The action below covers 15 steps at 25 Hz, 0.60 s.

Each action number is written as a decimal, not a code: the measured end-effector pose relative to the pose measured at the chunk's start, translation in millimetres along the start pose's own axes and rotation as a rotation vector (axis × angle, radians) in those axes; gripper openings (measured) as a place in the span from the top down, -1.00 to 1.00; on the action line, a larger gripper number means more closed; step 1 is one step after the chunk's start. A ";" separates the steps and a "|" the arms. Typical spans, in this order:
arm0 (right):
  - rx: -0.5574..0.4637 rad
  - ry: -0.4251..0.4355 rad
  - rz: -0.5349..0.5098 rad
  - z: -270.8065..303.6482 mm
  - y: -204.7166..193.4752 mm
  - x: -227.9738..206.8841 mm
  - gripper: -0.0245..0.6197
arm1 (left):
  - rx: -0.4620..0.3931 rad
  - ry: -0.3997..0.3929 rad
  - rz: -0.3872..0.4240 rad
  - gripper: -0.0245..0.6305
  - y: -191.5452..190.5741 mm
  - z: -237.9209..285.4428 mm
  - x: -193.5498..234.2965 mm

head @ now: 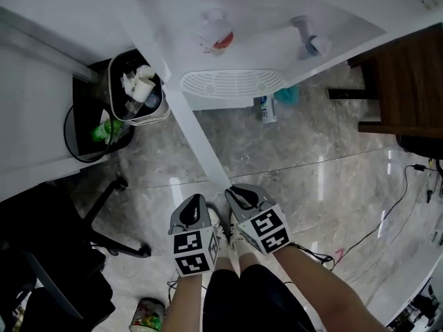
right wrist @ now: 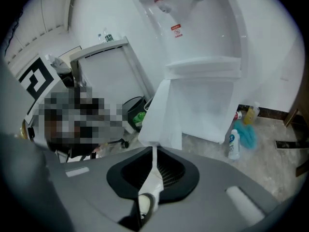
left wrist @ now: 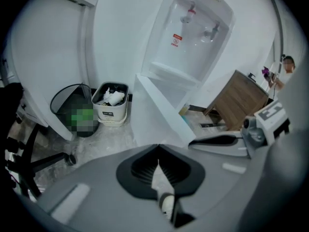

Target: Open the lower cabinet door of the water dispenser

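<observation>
The white water dispenser stands ahead with a red tap and a blue tap. Its lower cabinet door is swung wide open toward me, seen edge-on as a long white strip in the head view and as a white panel in the right gripper view. My left gripper is shut with nothing in it, just left of the door's free edge. My right gripper sits at that free edge, its jaws closed to a thin slit; the door's lower corner shows right at its tips, and I see nothing pinched.
A white bin full of rubbish and a black wire basket stand left of the dispenser. An office chair is at my left. A wooden cabinet is at the right. Bottles lie by the dispenser's base. A cable crosses the floor.
</observation>
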State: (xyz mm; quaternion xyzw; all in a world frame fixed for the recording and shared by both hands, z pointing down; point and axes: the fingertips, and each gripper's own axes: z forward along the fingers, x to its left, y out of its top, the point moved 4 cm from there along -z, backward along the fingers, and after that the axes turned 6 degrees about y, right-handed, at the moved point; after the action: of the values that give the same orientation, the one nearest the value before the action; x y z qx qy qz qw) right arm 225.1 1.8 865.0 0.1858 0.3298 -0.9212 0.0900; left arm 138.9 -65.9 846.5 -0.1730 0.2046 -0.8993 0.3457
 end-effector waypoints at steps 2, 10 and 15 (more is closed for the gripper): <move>0.010 0.012 0.017 9.1 -2.3 13.0 0.93 | 0.005 0.012 -0.010 0.91 -5.8 -2.5 7.3; 0.012 -0.002 0.052 28.6 -2.0 35.5 0.93 | 0.000 0.017 -0.034 0.91 -12.4 -4.3 22.0; 0.017 -0.020 0.065 18.2 0.8 33.6 0.93 | 0.008 0.002 -0.014 0.91 -9.3 -11.1 15.6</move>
State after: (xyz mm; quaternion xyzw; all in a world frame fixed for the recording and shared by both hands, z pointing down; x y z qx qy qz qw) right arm 189.4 -11.9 864.0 0.1881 0.3148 -0.9223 0.1217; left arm 117.8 -67.6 844.2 -0.1723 0.2001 -0.9026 0.3401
